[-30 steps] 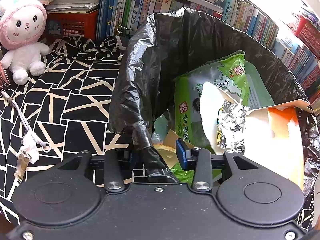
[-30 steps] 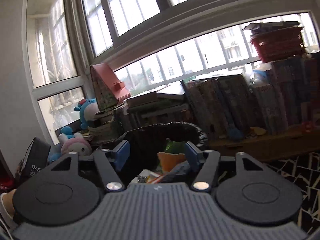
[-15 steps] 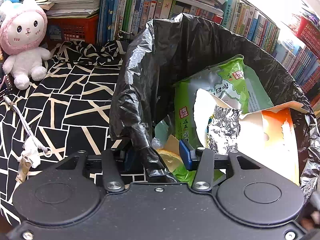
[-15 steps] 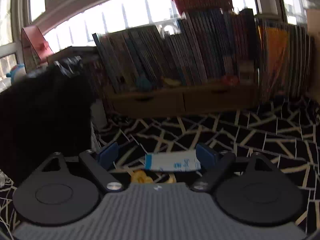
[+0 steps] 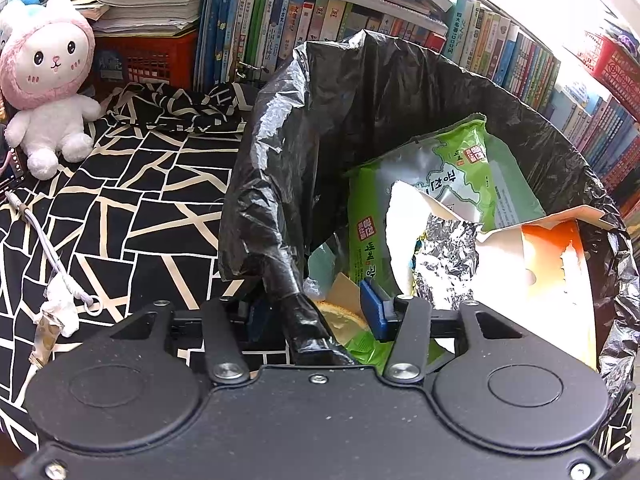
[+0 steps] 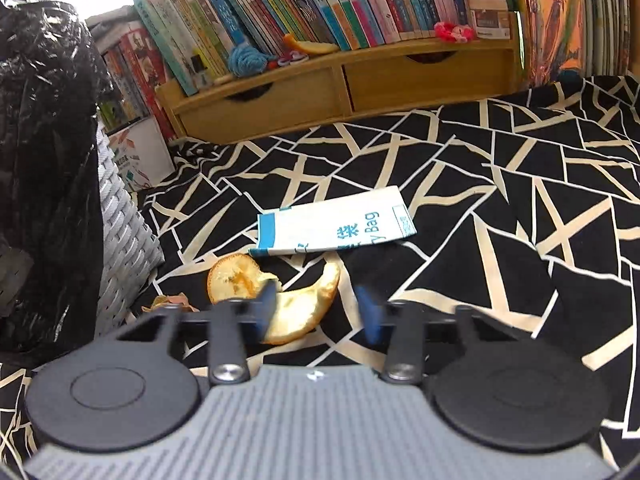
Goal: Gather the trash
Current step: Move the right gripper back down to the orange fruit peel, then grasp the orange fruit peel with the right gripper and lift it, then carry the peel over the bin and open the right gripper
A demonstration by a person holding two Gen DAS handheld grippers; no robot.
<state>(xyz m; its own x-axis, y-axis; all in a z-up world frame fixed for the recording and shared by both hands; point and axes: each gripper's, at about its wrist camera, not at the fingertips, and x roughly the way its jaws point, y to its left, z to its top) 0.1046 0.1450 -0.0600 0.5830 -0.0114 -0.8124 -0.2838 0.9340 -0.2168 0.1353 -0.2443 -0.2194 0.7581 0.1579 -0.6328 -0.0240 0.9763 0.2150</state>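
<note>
Between the spread fingers of the right hand-held gripper [image 6: 316, 312] lies an orange peel [image 6: 308, 304], its curved piece just at the left fingertip, a second rounder piece [image 6: 236, 280] just left of it. The jaws stand wide and hold nothing. Just beyond the peel a flattened white and blue paper bag [image 6: 336, 228] rests on the black patterned cloth [image 6: 520, 184]. Far ahead is a wooden shelf [image 6: 344, 84] of books.

The left hand-held gripper [image 5: 316, 312] has a twisted flap of the bin liner [image 5: 304, 320] running between its fingers; the jaws look apart, so whether they pinch it I cannot tell. Just beyond, the lined bin [image 5: 360, 92] stands open, already holding a green wrapper [image 5: 452, 184], foil and an orange carton [image 5: 548, 264]. To the far left sits a plush toy [image 5: 48, 80].

The step in hand seems to be picking up the peel. The next move probably calls for lowering the right fingers around the curved piece, closing gently on the thin rind, then carrying it left to the bin.
</note>
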